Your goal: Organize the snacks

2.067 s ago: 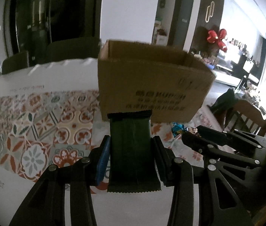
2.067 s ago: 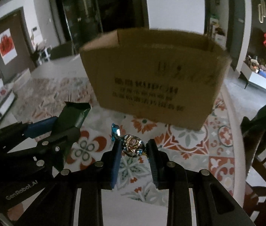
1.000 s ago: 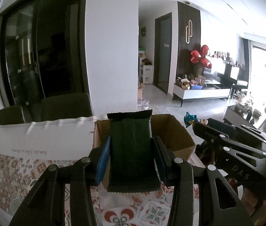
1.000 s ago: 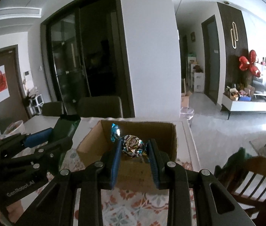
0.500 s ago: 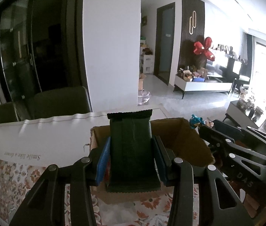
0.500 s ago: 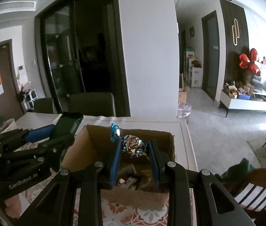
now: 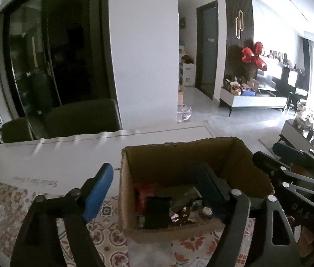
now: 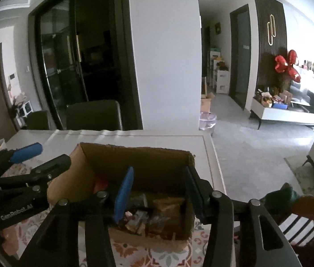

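An open cardboard box (image 7: 179,155) stands on the patterned tablecloth, with both grippers over it. My left gripper (image 7: 154,180) has its jaws opening wide, and nothing is between its blue pads. The dark green packet (image 7: 157,211) lies inside the box below it, beside a foil-wrapped candy (image 7: 206,211) and other wrappers. In the right wrist view my right gripper (image 8: 159,178) is also opening over the box (image 8: 145,162), with only the pile of snacks (image 8: 139,218) showing in its gap. Each gripper appears at the edge of the other's view: the right gripper (image 7: 290,166), the left gripper (image 8: 34,160).
The box sits near the far right corner of a white table (image 7: 68,151) covered by a patterned cloth (image 7: 5,211). Dark chairs (image 7: 81,115) stand behind the table, and a wooden chair (image 8: 308,218) stands to its right. Beyond is open floor.
Both grippers came forward over the box and opened. The green packet left the left gripper and now lies in the box. The foil candy is gone from the right gripper.
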Motion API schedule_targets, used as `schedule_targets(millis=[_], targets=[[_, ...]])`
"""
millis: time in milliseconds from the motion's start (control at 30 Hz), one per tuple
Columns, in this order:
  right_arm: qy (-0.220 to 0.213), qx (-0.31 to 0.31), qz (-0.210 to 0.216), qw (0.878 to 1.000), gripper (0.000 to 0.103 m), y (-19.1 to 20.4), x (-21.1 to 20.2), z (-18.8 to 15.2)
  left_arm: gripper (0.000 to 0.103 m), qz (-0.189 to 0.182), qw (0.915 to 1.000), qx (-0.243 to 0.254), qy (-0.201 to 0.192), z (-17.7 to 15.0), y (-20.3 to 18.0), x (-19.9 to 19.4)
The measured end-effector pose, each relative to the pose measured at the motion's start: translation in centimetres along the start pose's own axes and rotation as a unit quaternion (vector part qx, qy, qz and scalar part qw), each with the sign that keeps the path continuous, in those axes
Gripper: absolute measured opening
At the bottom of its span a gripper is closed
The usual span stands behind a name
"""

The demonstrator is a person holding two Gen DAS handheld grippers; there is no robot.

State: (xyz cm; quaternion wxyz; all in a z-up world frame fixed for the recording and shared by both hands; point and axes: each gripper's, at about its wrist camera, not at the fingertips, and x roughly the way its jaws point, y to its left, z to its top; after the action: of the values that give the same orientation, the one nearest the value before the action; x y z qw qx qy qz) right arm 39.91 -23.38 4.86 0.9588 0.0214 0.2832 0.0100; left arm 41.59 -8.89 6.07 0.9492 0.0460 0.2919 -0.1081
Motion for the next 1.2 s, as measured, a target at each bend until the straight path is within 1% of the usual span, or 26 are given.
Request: schedule_targets(millis=[67,133,200,300,433,467,500,633,733,967,1200], targets=[[-0.005,-0.002,-0.005,1.000,0.057,0.1,-1.0,-0.4,0.083,0.004,0.9999,-0.004,-0.009,-0.8,0.2,-1.4],[-0.013,-0.002,-0.011,1.000,0.061,0.2,-2.2,-1.0,0.086,0.010,0.9998,-0.003,-0.017,-1.3,0.2,-2.5],[-0.019,0.000,-0.012,1.000,0.062,0.3,-3.3,-1.3,0.089,0.016,0.9995,-0.002,-0.028,-1.9,0.3,-3.9],[-0.027,0.007,-0.015,0.999,0.069,0.4,-5.4,-1.9,0.092,0.021,0.9987,-0.002,-0.046,-3.1,0.1,-6.5],[-0.041,0.011,-0.018,0.999,0.071,0.9,-8.6,-3.1,0.099,0.025,0.9976,-0.001,-0.064,-4.3,0.0,-9.5],[-0.043,0.010,-0.018,0.999,0.074,0.9,-9.3,-3.5,0.099,0.026,0.9973,-0.001,-0.069,-4.7,-0.1,-10.3],[-0.044,0.011,-0.019,0.999,0.076,1.0,-9.9,-3.8,0.101,0.028,0.9970,-0.001,-0.072,-5.1,0.0,-11.2],[-0.050,0.017,-0.019,0.998,0.077,1.5,-12.6,-5.8,0.103,0.034,0.9960,0.000,-0.082,-6.9,-0.1,-13.9],[-0.052,0.020,-0.020,0.998,0.081,2.0,-14.1,-7.2,0.103,0.039,0.9955,0.001,-0.086,-8.2,-0.1,-15.5],[-0.060,0.011,-0.041,0.997,0.081,3.1,-17.5,-10.2,0.103,0.050,0.9946,0.000,-0.091,-11.2,0.0,-18.6],[-0.068,0.010,-0.041,0.997,0.081,3.7,-20.3,-12.6,0.103,0.053,0.9939,0.002,-0.096,-13.8,-0.1,-21.1]])
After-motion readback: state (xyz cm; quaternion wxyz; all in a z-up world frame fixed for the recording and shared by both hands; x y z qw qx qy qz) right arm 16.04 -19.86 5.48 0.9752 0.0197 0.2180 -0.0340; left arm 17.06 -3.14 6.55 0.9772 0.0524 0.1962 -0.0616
